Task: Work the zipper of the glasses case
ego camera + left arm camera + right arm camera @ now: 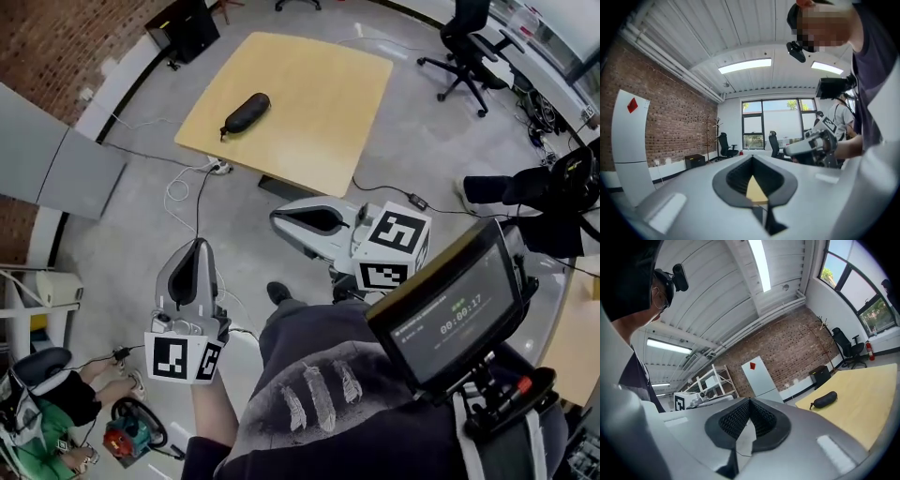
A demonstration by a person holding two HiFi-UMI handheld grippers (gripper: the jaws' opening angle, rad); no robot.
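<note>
Left gripper (198,246) and right gripper (276,218) are both shut and empty, held over the floor, well apart from the case (246,112) near the table's (319,141) left edge. Zipper work looks not yet begun.

Pretty standard loft-office vibe. Red brick wall (670,126) down one side, white ribbed ceiling (717,28) with long strip lights (744,65) switched on. Big windows (773,124) at the far end, daylight and greenery outside. Grey concrete floor (122,253) with cables (178,197) trailing across. Square light-wood table (319,103) in the middle, black office chair (464,47) off beside it. Also a coat stand (712,136) by the brick, a tall white panel (629,140) with a red diamond, and white shelving (710,383).
</note>
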